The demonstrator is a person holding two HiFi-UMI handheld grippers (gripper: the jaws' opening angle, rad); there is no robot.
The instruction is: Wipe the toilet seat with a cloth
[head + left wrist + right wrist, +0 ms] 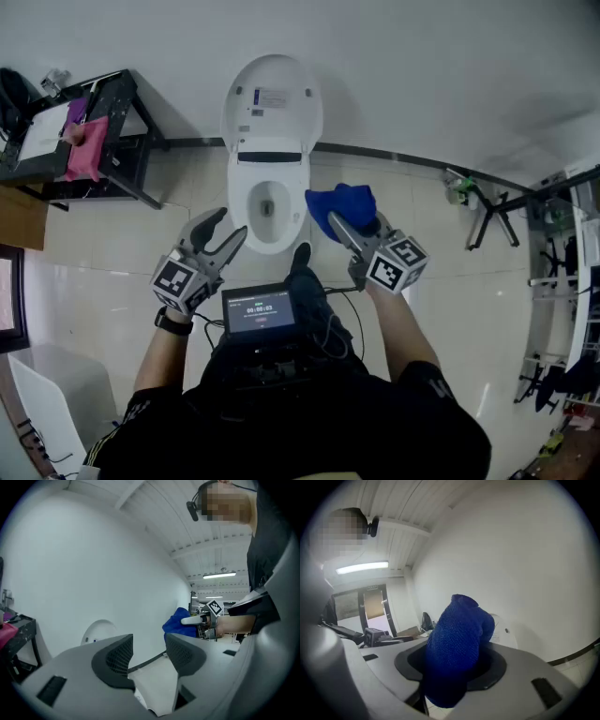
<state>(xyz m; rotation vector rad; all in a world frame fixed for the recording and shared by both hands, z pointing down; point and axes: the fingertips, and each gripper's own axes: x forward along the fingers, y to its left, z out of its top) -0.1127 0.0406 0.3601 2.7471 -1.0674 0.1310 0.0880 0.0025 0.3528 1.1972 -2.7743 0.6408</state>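
Note:
A white toilet (268,202) stands against the wall with its lid (272,101) raised and its seat ring down around the bowl. My right gripper (336,223) hovers just right of the bowl, shut on a bunched blue cloth (341,207) (457,644) that bulges out from between its jaws. My left gripper (225,237) stands open and empty just left of the bowl's front. The left gripper view looks along its spread jaws (147,658) to the raised lid (101,630), the blue cloth (177,623) and the right gripper beyond.
A black rack (98,141) with a pink cloth (86,148) stands left of the toilet. A folding stand (492,211) and metal shelving (562,272) are at the right. A white bin (42,389) sits at the lower left. A small screen (260,311) hangs on the person's chest.

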